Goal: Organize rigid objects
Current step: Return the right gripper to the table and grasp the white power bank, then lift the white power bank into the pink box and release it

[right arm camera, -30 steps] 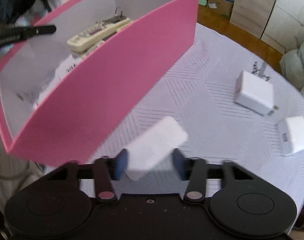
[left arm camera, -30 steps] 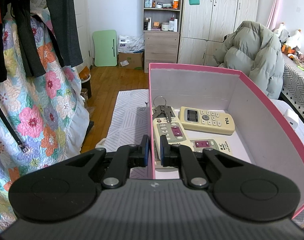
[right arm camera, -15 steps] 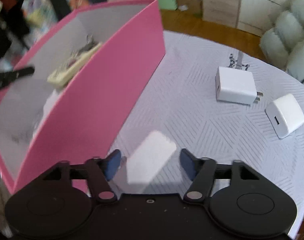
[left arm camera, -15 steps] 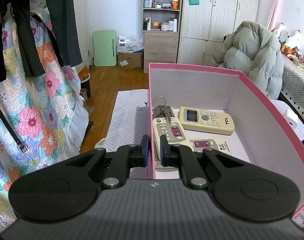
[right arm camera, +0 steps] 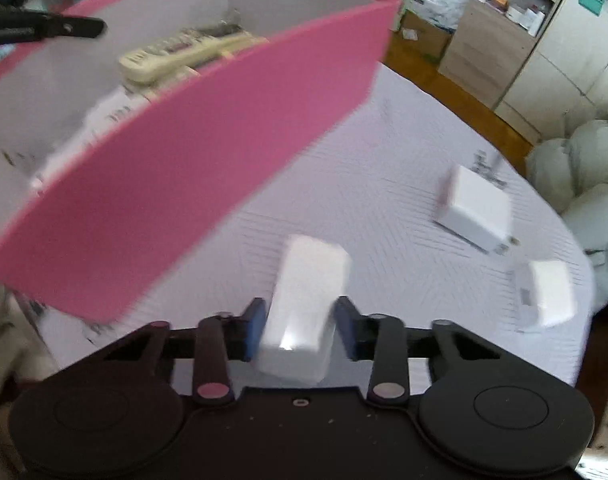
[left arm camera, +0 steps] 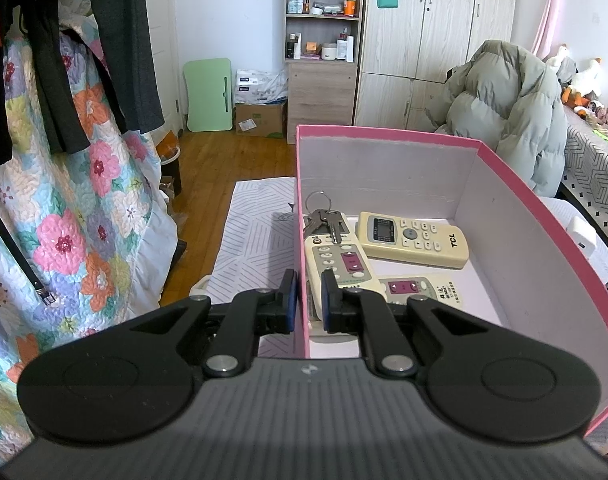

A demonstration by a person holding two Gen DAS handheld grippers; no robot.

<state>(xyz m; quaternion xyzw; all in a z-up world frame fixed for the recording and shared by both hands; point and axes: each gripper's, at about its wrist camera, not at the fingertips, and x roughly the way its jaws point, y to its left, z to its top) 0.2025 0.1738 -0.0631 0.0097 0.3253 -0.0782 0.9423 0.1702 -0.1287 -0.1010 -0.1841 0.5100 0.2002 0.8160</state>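
Observation:
A pink box [left arm camera: 516, 208] holds three cream remotes [left arm camera: 414, 238] and a bunch of keys [left arm camera: 324, 218]. My left gripper [left arm camera: 306, 300] is shut on the box's left wall, one finger inside and one outside. In the right wrist view the box [right arm camera: 192, 160] stands to the left, and my right gripper [right arm camera: 300, 322] is shut on a white charger block [right arm camera: 304, 304], held above the table beside the box's outer wall. Two more white chargers [right arm camera: 474, 208] [right arm camera: 548, 294] lie on the table to the right.
The table has a pale striped cloth [right arm camera: 384, 200]. A floral quilt [left arm camera: 64, 220] and dark clothes hang at the left. A puffy grey-green coat [left arm camera: 512, 104] lies behind the box. Shelves and wardrobes [left arm camera: 384, 40] stand at the far wall.
My right gripper has closed on the white charger block and lifted it, swinging back toward the box. My left gripper keeps its hold on the box wall, unmoved.

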